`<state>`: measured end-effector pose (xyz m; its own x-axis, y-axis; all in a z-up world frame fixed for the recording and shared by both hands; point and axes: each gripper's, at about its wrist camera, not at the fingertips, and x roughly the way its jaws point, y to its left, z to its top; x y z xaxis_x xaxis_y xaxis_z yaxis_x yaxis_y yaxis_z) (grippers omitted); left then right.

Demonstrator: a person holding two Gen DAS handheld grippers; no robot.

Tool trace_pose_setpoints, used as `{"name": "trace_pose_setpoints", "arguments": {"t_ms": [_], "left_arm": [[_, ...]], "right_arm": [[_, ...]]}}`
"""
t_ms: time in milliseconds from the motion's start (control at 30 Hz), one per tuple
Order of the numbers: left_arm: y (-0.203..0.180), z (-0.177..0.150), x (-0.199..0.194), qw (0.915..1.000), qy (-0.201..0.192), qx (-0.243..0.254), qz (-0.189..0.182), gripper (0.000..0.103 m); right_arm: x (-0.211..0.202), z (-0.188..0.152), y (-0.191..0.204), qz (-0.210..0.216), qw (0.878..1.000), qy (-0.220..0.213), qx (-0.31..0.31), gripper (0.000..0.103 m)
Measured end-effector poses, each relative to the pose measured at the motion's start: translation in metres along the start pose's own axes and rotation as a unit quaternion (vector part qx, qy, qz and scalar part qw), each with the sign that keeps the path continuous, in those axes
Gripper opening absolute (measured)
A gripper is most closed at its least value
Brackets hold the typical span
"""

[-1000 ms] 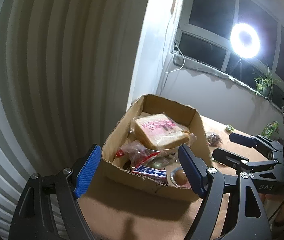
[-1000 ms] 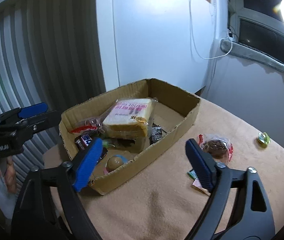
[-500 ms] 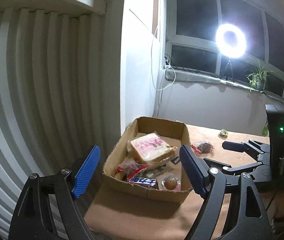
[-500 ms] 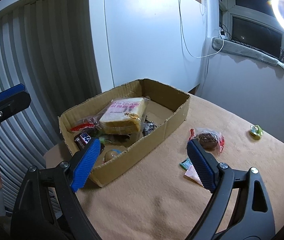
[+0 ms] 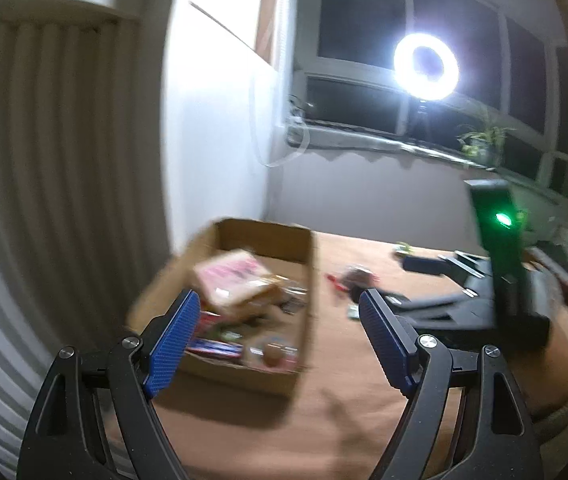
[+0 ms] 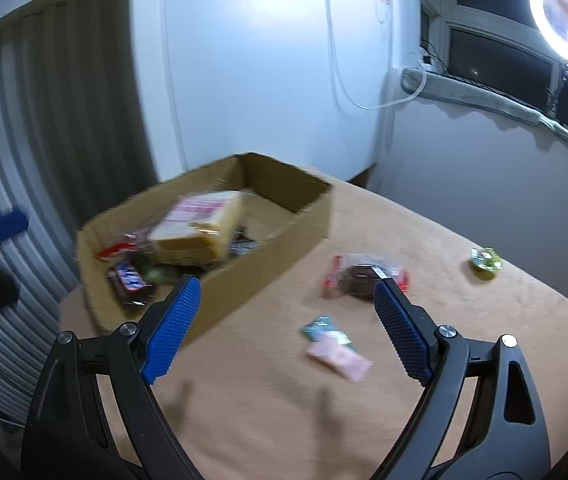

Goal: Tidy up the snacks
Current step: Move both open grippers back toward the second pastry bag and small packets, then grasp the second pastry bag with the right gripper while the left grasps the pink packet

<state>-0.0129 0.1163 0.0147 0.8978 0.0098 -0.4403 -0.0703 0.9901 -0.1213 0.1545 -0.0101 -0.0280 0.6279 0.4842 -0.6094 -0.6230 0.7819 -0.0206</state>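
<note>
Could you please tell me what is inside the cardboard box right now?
The cardboard box holds a wrapped bread loaf lying on top, a Snickers bar, a red-ended packet and dark wrappers. Whatever lies beneath the loaf is covered.

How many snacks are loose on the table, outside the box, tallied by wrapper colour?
Clear wrapper with red ends, dark pastry: 1
Yellow-green packet: 1
Teal-green packet: 1
Pink packet: 1
Total: 4

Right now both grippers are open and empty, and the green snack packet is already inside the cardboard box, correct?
Not quite. The right wrist view shows the green snack packet lying on the table, outside the cardboard box. Both the left gripper and the right gripper are open and empty.
</note>
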Motion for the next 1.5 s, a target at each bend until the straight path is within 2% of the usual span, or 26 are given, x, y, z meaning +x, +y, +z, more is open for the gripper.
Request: {"name": "trace_pose_setpoints", "arguments": {"t_ms": [100, 267, 400, 600, 733, 867, 1000, 1100, 1133, 1200, 1233, 1267, 1333, 1400, 1500], "left_arm": [[-0.02, -0.013, 0.016, 0.9983, 0.022, -0.023, -0.048, 0.082], [-0.054, -0.033, 0.052, 0.9937, 0.069, -0.029, -0.084, 0.082], [-0.069, -0.044, 0.08, 0.9903, 0.108, -0.019, -0.085, 0.082], [-0.074, -0.046, 0.109, 0.9851, 0.143, -0.043, -0.085, 0.082], [-0.075, -0.045, 0.123, 0.9821, 0.157, -0.057, -0.086, 0.082], [-0.08, -0.043, 0.138, 0.9804, 0.166, -0.059, -0.088, 0.082], [-0.083, -0.042, 0.155, 0.9778, 0.179, -0.065, -0.088, 0.082], [-0.086, -0.04, 0.164, 0.9788, 0.179, -0.058, -0.081, 0.082], [-0.088, -0.039, 0.166, 0.9786, 0.181, -0.055, -0.081, 0.081], [-0.093, -0.038, 0.17, 0.9786, 0.185, -0.044, -0.079, 0.08], [-0.094, -0.039, 0.171, 0.9784, 0.187, -0.04, -0.077, 0.077], [-0.095, -0.039, 0.172, 0.9785, 0.188, -0.038, -0.076, 0.069], [-0.098, -0.04, 0.175, 0.9782, 0.194, -0.031, -0.068, 0.061], [-0.097, -0.041, 0.174, 0.9782, 0.195, -0.028, -0.064, 0.058], [-0.098, -0.041, 0.175, 0.9782, 0.198, -0.025, -0.059, 0.039]], "right_arm": [[0.008, 0.003, -0.022, -0.009, 1.0, 0.009, -0.001, 0.091], [0.029, 0.008, -0.049, -0.007, 0.999, 0.037, -0.023, 0.091], [0.048, 0.007, -0.07, 0.006, 0.998, 0.054, -0.027, 0.091], [0.076, 0.006, -0.093, 0.047, 0.996, 0.082, -0.007, 0.091], [0.102, 0.007, -0.094, 0.085, 0.99, 0.107, -0.021, 0.091], [0.124, 0.005, -0.089, 0.091, 0.987, 0.125, -0.048, 0.091], [0.136, 0.003, -0.088, 0.1, 0.984, 0.135, -0.054, 0.091], [0.136, 0.005, -0.09, 0.111, 0.984, 0.131, -0.049, 0.091], [0.136, 0.005, -0.092, 0.112, 0.984, 0.13, -0.047, 0.088], [0.137, 0.006, -0.096, 0.112, 0.984, 0.13, -0.04, 0.075], [0.137, 0.006, -0.097, 0.11, 0.985, 0.129, -0.038, 0.069], [0.136, 0.006, -0.099, 0.112, 0.985, 0.127, -0.036, 0.065], [0.134, 0.006, -0.102, 0.115, 0.985, 0.125, -0.034, 0.06], [0.134, 0.006, -0.102, 0.117, 0.985, 0.122, -0.032, 0.055], [0.129, 0.006, -0.104, 0.12, 0.985, 0.118, -0.034, 0.048]]}}
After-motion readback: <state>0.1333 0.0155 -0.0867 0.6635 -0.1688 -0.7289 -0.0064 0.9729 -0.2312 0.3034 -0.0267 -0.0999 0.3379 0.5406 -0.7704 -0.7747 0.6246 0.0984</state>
